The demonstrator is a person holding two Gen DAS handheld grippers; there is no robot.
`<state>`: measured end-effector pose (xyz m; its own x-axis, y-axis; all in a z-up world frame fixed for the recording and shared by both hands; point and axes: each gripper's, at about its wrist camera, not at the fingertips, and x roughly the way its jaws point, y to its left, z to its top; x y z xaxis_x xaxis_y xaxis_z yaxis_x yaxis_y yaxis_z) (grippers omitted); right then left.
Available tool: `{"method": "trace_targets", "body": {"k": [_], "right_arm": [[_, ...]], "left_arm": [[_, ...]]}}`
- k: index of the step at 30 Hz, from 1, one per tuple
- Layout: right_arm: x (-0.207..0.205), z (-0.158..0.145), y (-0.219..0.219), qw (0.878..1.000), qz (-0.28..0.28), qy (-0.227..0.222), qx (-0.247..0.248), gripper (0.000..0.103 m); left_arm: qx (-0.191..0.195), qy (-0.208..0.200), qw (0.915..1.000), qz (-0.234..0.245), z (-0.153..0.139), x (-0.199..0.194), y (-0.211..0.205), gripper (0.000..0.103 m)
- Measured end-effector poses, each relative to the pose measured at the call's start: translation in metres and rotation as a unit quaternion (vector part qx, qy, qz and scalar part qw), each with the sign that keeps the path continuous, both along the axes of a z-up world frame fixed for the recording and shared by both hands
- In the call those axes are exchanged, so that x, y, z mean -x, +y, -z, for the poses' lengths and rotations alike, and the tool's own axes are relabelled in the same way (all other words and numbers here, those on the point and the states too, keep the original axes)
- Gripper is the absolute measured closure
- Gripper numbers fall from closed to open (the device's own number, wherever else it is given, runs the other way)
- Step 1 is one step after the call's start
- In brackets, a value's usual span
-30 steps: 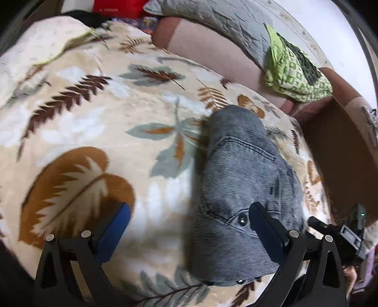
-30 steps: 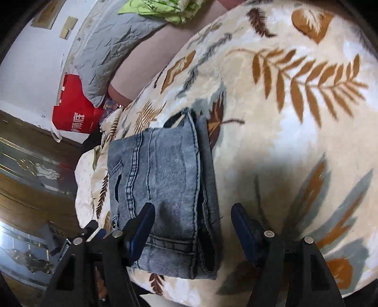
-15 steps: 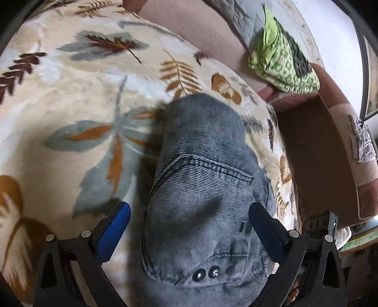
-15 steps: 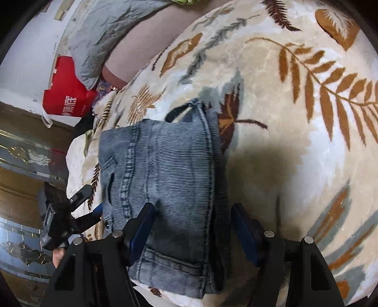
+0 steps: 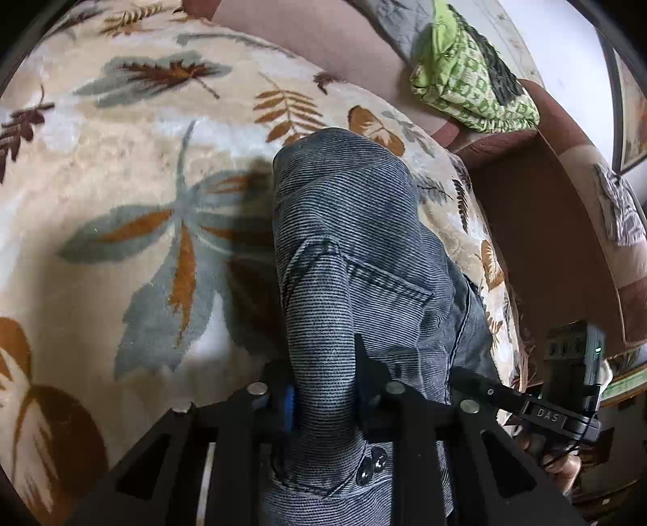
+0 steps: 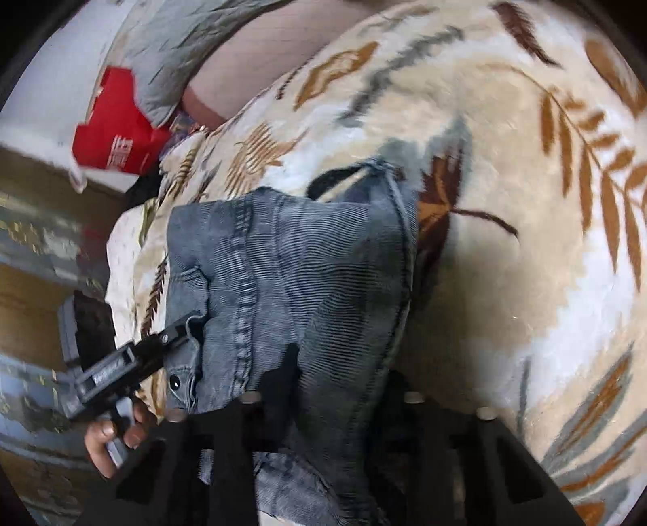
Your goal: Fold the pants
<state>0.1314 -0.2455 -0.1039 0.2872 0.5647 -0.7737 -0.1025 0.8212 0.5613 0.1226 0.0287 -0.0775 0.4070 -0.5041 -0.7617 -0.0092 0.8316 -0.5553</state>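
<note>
**Currently: folded grey jeans clamped at both near edges**

Presently the grey jeans [image 5: 352,251] lie as a compact folded bundle on a cream blanket [image 5: 121,170] printed with brown, rust and grey-green leaves. The fabric is faded grey denim with fine horizontal ribbing. In the left wrist view a stitched pocket seam crosses the top layer, and two dark buttons sit at the near end of the bundle. In the right wrist view a flat-felled seam runs along the top layer, a dark belt loop stands up at the far corner, and stacked layer edges show along the right side.

Left tongs [image 5: 323,388] are closed on a raised ridge of the jeans, with denim pinched between both fingers. Right tongs [image 6: 335,388] are likewise closed on a pinched fold at the near edge.

A green patterned cloth [image 5: 469,77] rests on the brown sofa back [image 5: 323,36]. A red bag [image 6: 117,133] stands beyond the blanket.
</note>
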Motion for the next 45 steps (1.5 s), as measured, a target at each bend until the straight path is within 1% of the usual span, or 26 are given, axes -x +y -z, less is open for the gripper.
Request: {"method": "trace_targets", "body": {"k": [2,4,8,11,14,17,19,21,22,26,31,33,34,35,36,37,38,39,40,42,45], "right_arm": [[0.006,-0.014,0.007,1.0,-0.008,-0.022,0.012,0.079],[0.01,-0.027,0.013,0.999,-0.013,-0.04,0.016,0.08],[0.017,-0.058,0.021,0.996,-0.024,-0.079,0.019,0.081],[0.01,-0.082,0.028,0.994,-0.03,-0.107,0.014,0.081],[-0.007,-0.103,0.04,0.99,-0.04,-0.132,0.014,0.081],[-0.027,-0.116,0.055,0.988,-0.053,-0.144,0.023,0.081],[-0.042,-0.115,0.063,0.987,-0.06,-0.146,0.024,0.081],[-0.053,-0.107,0.069,0.988,-0.059,-0.138,0.023,0.081],[-0.056,-0.101,0.071,0.989,-0.059,-0.134,0.023,0.081],[-0.069,-0.076,0.078,0.991,-0.058,-0.119,0.025,0.081],[-0.086,-0.045,0.089,0.992,-0.051,-0.102,0.048,0.08],[-0.09,-0.033,0.088,0.994,-0.044,-0.09,0.053,0.079],[-0.092,-0.029,0.088,0.994,-0.038,-0.087,0.062,0.074],[-0.092,-0.027,0.088,0.993,-0.034,-0.087,0.068,0.071],[-0.092,-0.025,0.087,0.993,-0.031,-0.086,0.073,0.069],[-0.093,-0.024,0.086,0.993,-0.027,-0.084,0.08,0.062],[-0.092,-0.024,0.085,0.992,-0.026,-0.084,0.087,0.052],[-0.09,-0.027,0.085,0.991,-0.028,-0.088,0.094,0.048],[-0.086,-0.03,0.084,0.99,-0.029,-0.093,0.1,0.046],[-0.077,-0.04,0.082,0.988,-0.03,-0.107,0.107,0.045],[-0.055,-0.059,0.078,0.982,-0.014,-0.139,0.124,0.043]], "left_arm": [[-0.017,-0.012,0.9998,0.005,-0.008,0.003,-0.004,0.085],[-0.025,-0.028,0.9992,0.007,-0.02,0.009,-0.006,0.086],[-0.04,-0.081,0.9959,0.003,-0.056,0.017,0.001,0.087],[-0.042,-0.111,0.9929,-0.006,-0.082,0.012,0.014,0.086],[-0.046,-0.125,0.9909,-0.02,-0.097,0.0,0.028,0.086],[-0.046,-0.125,0.9905,-0.035,-0.099,-0.017,0.043,0.086],[-0.049,-0.12,0.9905,-0.045,-0.094,-0.026,0.05,0.086],[-0.052,-0.112,0.9911,-0.051,-0.086,-0.035,0.052,0.086],[-0.059,-0.108,0.9909,-0.054,-0.08,-0.042,0.052,0.086],[-0.083,-0.092,0.9906,-0.057,-0.058,-0.048,0.055,0.086],[-0.088,-0.071,0.9916,-0.063,-0.031,-0.059,0.057,0.085],[-0.092,-0.07,0.9912,-0.065,-0.025,-0.06,0.056,0.084],[-0.094,-0.072,0.9906,-0.069,-0.024,-0.06,0.056,0.077],[-0.095,-0.073,0.9899,-0.076,-0.023,-0.06,0.057,0.072],[-0.095,-0.071,0.9896,-0.081,-0.024,-0.059,0.058,0.063],[-0.094,-0.072,0.9892,-0.086,-0.025,-0.057,0.059,0.054],[-0.098,-0.075,0.9881,-0.091,-0.028,-0.055,0.059,0.05],[-0.105,-0.08,0.9866,-0.096,-0.032,-0.052,0.06,0.042],[-0.11,-0.088,0.9847,-0.103,-0.037,-0.047,0.061,0.035],[-0.119,-0.099,0.9816,-0.111,-0.047,-0.038,0.062,0.031],[-0.152,-0.118,0.9743,-0.117,-0.064,-0.019,0.058,0.03]]}}
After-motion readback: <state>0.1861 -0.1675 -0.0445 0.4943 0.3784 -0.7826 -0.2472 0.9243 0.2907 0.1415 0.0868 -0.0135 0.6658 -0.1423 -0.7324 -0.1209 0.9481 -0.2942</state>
